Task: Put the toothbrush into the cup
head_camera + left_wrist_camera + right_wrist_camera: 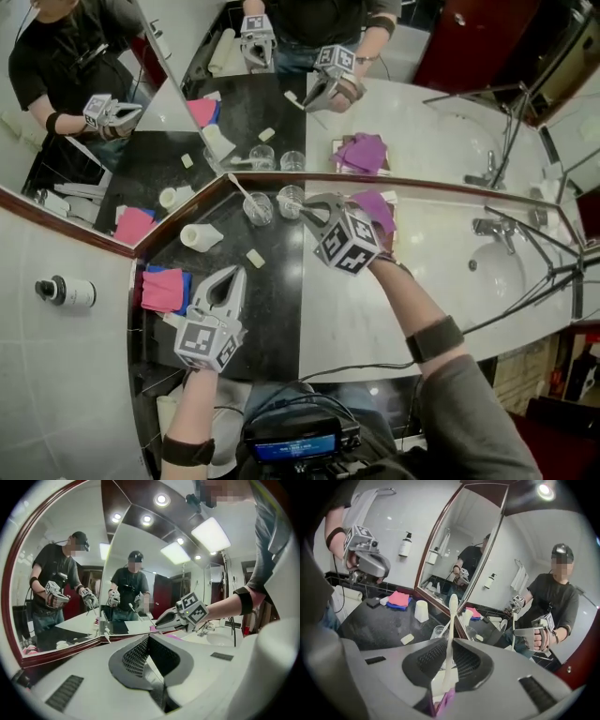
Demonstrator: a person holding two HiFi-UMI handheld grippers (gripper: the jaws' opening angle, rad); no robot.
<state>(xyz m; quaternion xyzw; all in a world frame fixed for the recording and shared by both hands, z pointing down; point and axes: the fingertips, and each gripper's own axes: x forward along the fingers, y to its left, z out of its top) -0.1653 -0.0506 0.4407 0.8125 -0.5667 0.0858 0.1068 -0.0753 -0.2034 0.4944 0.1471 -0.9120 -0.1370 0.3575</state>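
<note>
**Toothbrush held in the right tongs, cups just to their left**

We list the scene from large to small.

- The counter (281, 319) is black and white and fills the middle of the head view. The corner mirrors (169, 159) run across the upper left.
- The right gripper (311, 204) is at frame centre, clamped on the toothbrush (451, 620).
- The left gripper (231, 277) is at lower left of centre. Its jaws are closed together on nothing, well apart from the cups.
- The pink cloth (161, 289) lies at far left, beside the left gripper.
- Two glass cups stand by the mirror's edge. The left cup (257, 208) already bears a second brush (242, 190). The right cup (291, 200) looks empty and sits just left of the right gripper's tips, so we judge it the likely goal. The right hand is plainly the nearer.
- In the right gripper view, the toothbrush's long axis runs along the jaws, near upright in the frame. Its head is at the top, pointing away from the hand toward the cups beyond, and its handle sits deep between the pads.

We judge that the brush must be tipped end-down over the rim before it is let go
</note>
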